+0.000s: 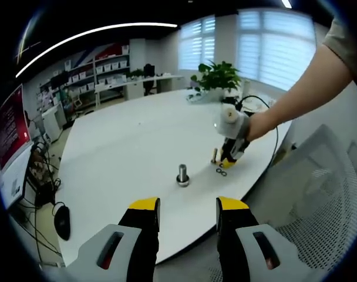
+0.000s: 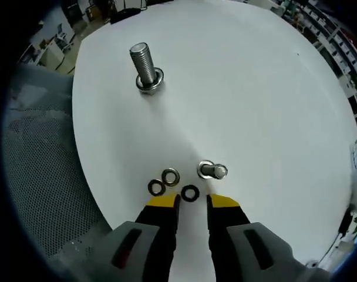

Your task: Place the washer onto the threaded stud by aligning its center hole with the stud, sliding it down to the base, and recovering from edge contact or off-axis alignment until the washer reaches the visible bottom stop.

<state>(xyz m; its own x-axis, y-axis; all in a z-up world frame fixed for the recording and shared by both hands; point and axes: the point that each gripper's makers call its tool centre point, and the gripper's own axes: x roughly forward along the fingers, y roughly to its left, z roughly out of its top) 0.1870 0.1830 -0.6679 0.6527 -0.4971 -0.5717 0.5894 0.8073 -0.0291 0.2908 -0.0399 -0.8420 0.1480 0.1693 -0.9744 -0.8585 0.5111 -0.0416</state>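
While no writing could be read, three washers (image 2: 171, 184) lay on the white counter (image 2: 255, 88) before the narrowly parted, empty right hand-held gripper (image 2: 192, 201); the left hand-held gripper (image 1: 188, 204) was held wide.

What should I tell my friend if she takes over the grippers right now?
Left gripper: open, empty, held back off the table edge.
Right gripper: open, empty, low over three loose washers near the table's edge.
A small bolt lies beside the washers.
Threaded stud stands upright farther in; one washer seems already at its base.
Done: nothing picked up.
Left: grip a washer, line its hole over the stud, slide it down.
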